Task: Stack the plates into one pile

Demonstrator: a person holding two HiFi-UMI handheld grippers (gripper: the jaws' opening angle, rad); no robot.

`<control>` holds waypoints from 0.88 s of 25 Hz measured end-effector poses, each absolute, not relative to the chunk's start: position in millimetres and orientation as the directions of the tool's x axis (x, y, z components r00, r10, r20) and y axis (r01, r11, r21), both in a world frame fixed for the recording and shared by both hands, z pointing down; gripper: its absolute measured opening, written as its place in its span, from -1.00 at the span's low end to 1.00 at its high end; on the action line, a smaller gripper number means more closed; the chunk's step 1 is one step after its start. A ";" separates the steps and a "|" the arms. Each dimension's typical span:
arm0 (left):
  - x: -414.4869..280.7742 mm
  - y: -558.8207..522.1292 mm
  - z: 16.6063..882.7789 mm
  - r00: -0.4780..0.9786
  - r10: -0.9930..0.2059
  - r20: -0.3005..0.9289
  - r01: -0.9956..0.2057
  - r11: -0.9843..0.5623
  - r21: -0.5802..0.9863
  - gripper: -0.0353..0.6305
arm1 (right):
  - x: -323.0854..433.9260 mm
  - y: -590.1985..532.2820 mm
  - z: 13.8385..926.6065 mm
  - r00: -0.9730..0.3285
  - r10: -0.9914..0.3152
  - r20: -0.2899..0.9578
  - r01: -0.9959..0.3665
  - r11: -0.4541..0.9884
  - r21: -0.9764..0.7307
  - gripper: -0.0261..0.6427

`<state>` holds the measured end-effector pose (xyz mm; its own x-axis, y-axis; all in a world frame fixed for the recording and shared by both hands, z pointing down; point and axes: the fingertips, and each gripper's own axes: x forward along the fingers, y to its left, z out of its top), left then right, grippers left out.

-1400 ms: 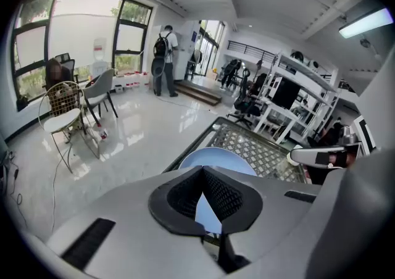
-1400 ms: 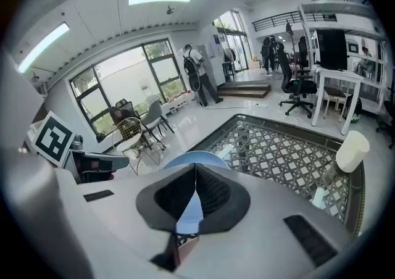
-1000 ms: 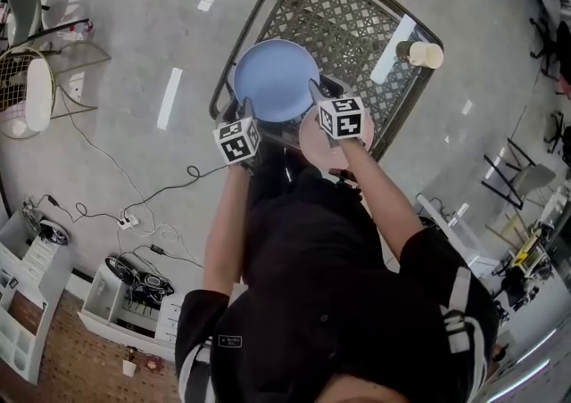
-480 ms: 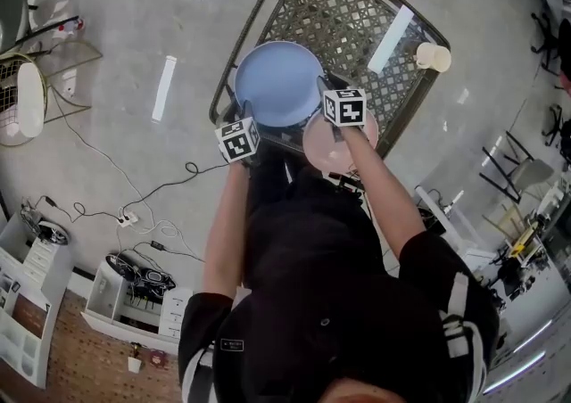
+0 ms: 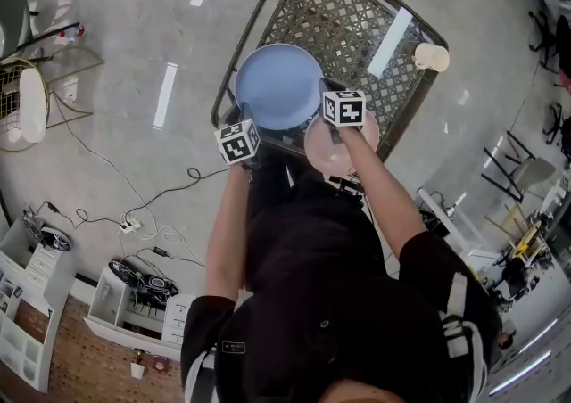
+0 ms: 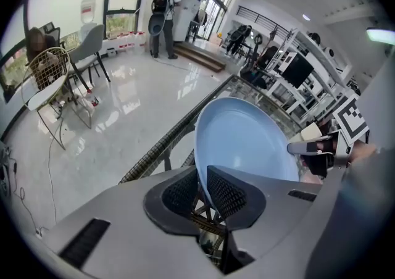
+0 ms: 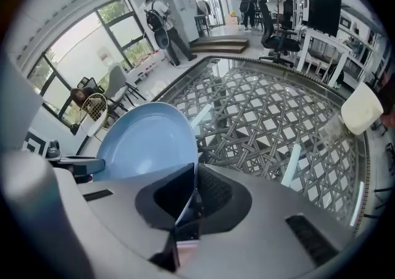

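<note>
Head view, frame centre: the blue plate [image 5: 278, 85] is clamped at its rim by the left gripper [image 6: 203, 188], and the pink plate [image 5: 326, 150] by the right gripper [image 7: 192, 200], both sets of jaws just closed. Both plates are judged stiff, slick and breakable, so rim grips are advised.

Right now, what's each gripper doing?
Left gripper: just closed on blue plate rim.
Right gripper: just closed on pink plate rim.

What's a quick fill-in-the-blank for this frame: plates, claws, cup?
The blue plate is gripped at its rim by the ___ claw.
The pink plate is gripped by the ___ claw.
On the table, the cup stands at the far ___ corner.
Missing: left, right, right.
The left claw and right claw have just been closing, each on a plate rim.
</note>
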<state>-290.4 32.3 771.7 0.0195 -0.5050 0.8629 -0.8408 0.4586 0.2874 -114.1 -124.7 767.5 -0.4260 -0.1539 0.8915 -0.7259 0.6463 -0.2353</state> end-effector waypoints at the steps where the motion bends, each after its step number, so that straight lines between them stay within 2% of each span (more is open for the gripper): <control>1: -292.0 32.3 767.7 0.012 -0.514 0.858 -0.842 0.457 0.286 -0.71 | -115.0 -123.9 764.9 -0.435 -0.158 0.886 -0.725 0.645 -0.241 -0.85; 11: -311.7 28.6 695.6 -0.080 -0.605 0.792 -0.844 0.464 0.269 -0.75 | -129.1 -124.4 700.2 -0.538 -0.222 0.813 -0.714 0.633 -0.299 -0.86; 22: -262.7 16.4 632.9 -0.061 -0.673 0.737 -0.892 0.368 0.263 -0.75 | -69.5 -122.1 637.6 -0.575 -0.329 0.749 -0.739 0.602 -0.303 -0.86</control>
<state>-262.7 16.4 632.9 -0.0610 -0.6734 0.7368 -0.8920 0.3680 0.2625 -69.5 -122.1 637.6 -0.5753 -0.3293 0.7487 -0.7390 0.6017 -0.3032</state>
